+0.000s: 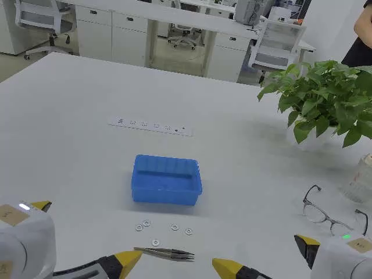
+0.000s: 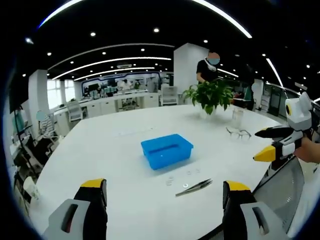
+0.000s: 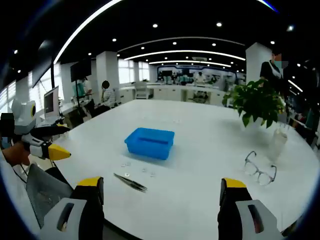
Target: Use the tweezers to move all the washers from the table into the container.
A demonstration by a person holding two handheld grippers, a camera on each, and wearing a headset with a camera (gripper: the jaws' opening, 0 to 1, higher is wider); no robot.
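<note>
Nothing has gone into the container [image 1: 167,179] yet, as far as I can see from here. The job looks to be at its very first step, fetching the tool. The tweezers [image 1: 164,252] lie flat on the desk [image 1: 75,104], close to its near edge, with nothing touching them. The washers [image 1: 155,242] are scattered on the bare top between the tweezers and the near wall of the container; I count five in the head view, one of them just beside the tweezers.

The left gripper [image 2: 163,185] has its jaws spread wide with nothing between them. So does the right gripper [image 3: 160,182]. Both hang at the near edge, one on either side of the tweezers and clear of them.

The next move, I'd say, calls for one gripper to come down over the tweezers and close across both legs. That will be fiddly, since they are thin and lie flush on the top. The hold must also leave the legs free to pinch a washer afterwards.

Some things are hard to make out:
- The container's near wall hides the front strip of its floor (the rest looks empty).
- I cannot tell which end of the tweezers is the pointed one.
- In both gripper views the washers are mere specks.
- In the head view the bottom of the picture cuts off the gripper bodies.
</note>
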